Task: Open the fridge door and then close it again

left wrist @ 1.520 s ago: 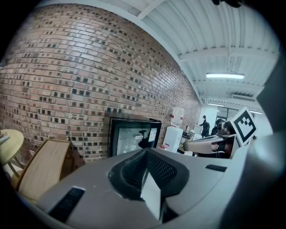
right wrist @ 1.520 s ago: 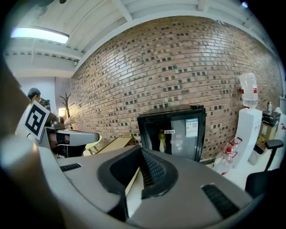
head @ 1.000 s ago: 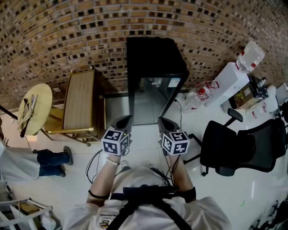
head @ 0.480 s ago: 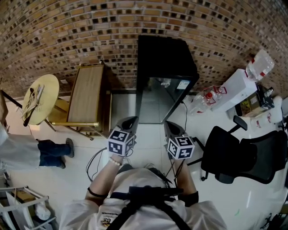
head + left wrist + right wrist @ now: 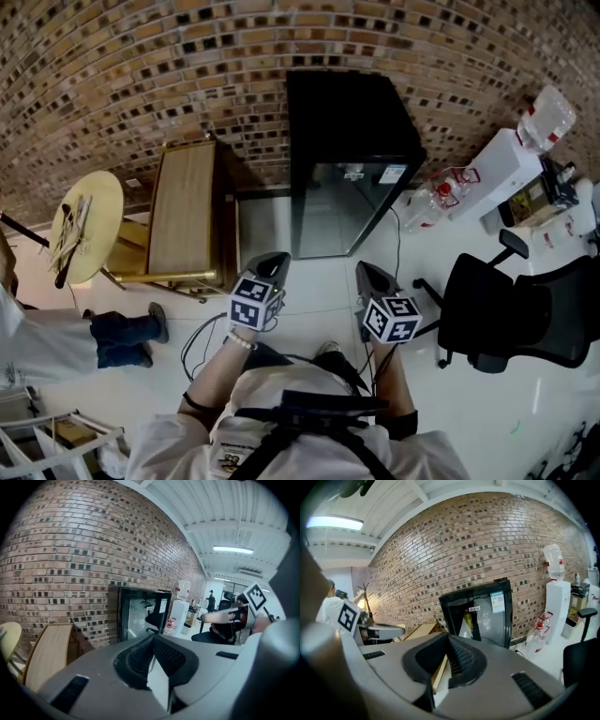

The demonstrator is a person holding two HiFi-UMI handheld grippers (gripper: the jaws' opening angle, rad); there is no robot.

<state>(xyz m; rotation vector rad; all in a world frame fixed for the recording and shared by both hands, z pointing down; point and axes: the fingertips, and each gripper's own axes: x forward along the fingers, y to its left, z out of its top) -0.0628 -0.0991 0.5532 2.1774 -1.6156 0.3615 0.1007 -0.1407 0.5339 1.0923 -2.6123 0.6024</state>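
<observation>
Facing shut fridge (image 5: 352, 159) by far wall: left tongs (image 5: 273, 263) and right tongs (image 5: 371, 273), both together, empty.

Head view: from above the person, looking steeply down and forward; fridge (image 5: 352, 141) ahead, against the brick wall (image 5: 169, 66).
Left gripper view: low, along the left gripper (image 5: 273, 264), facing the fridge front.
Right gripper view: low, along the right gripper (image 5: 371, 274), facing the same front.
Shared by all: fridge, brick wall, water dispenser (image 5: 502, 169).
</observation>
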